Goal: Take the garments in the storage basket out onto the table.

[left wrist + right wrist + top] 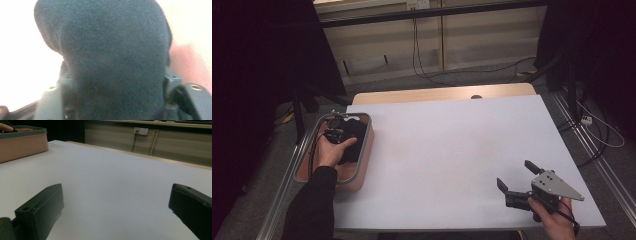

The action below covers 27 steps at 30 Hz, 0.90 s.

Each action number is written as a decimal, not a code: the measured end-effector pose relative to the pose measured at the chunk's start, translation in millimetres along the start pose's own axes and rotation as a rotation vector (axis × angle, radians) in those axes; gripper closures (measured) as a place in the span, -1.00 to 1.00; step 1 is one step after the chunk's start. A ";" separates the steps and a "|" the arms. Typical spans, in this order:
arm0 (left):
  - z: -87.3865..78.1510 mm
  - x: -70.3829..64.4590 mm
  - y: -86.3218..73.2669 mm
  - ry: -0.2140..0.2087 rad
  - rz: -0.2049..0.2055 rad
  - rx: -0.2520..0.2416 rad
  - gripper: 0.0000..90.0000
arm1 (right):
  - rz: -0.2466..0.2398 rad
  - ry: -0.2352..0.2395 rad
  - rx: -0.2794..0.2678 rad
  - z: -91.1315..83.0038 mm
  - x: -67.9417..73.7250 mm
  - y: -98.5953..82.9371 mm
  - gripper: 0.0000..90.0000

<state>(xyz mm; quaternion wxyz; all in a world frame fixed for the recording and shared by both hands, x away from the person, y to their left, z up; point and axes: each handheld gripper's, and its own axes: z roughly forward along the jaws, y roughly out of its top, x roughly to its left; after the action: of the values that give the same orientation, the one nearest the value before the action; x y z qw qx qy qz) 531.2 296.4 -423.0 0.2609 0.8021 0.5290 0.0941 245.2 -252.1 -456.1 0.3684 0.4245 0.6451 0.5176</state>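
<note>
Two grippers on show, well apart across the white table [447, 150]. Left gripper [333, 134] down inside the pink bin [364, 160] at nine o'clock on the table, left hand [332, 150] wrapped around it, dark sleeve [312, 205] running off the bottom edge. Buried in a dark cloth [354, 145] lying in the bin; from the high view, black on black, hard to separate tool from fabric. Up close in the left gripper view: dark cloth [110, 60] bulging right up between the jaws, pressed against both inner faces, tips swallowed and out of sight, jaws clamped on the fabric as far as can be made out. Blurred pale and pink bin wall [190, 67] behind, nothing sharper than that. Over at five o'clock, right gripper [518, 180] just above the table near the front edge, jaws spread wide apart and holding nothing, grey three-cornered plate [557, 186] on top, right hand [557, 220] cut off by the bottom edge. Right gripper view: right gripper [115, 207] with both black jaws far apart, bare white table [112, 182] between them, pink bin [22, 145] at ten o'clock, cropped by the left edge, a fingertip [6, 128] just peeking over its grey rim.
</note>
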 end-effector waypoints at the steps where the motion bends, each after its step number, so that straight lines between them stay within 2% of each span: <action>1: -1.5 0.2 -0.9 -0.011 -0.009 -0.006 -0.17 | 0.000 0.000 0.000 0.0 0.0 0.0 -1.00; 4: -4.7 0.8 -2.4 -0.028 -0.013 -0.014 0.08 | -0.007 0.002 0.003 0.9 0.5 -0.1 -1.00; 8: -7.5 -1.5 -2.7 -0.029 -0.017 -0.025 0.17 | -0.005 -0.001 0.003 1.1 -0.1 0.0 -1.00; 16: -16.9 -1.1 -7.4 -0.038 -0.021 -0.080 0.20 | 0.001 -0.003 0.001 1.0 -0.8 -0.2 -1.00; 20: -27.7 -0.3 -11.2 -0.024 -0.028 -0.143 0.20 | 0.000 -0.005 0.003 0.9 -0.4 -0.2 -1.00; 23: -32.6 -0.7 -12.5 -0.025 -0.020 -0.171 0.20 | 0.000 -0.003 0.001 0.8 -0.7 -0.2 -1.00; 25: -38.1 -1.3 -14.5 -0.025 -0.025 -0.212 0.20 | 0.002 -0.003 0.001 0.8 -0.9 -0.1 -1.00; 27: -39.7 -1.0 -15.6 -0.026 -0.024 -0.223 0.20 | 0.004 -0.002 0.000 0.7 -0.6 0.0 -1.00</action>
<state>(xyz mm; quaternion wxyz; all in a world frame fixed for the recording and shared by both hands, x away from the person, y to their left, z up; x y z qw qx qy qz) 501.4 312.9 -397.3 0.3564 0.7630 0.5212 0.1387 246.0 -252.5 -456.2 0.3680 0.4262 0.6441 0.5178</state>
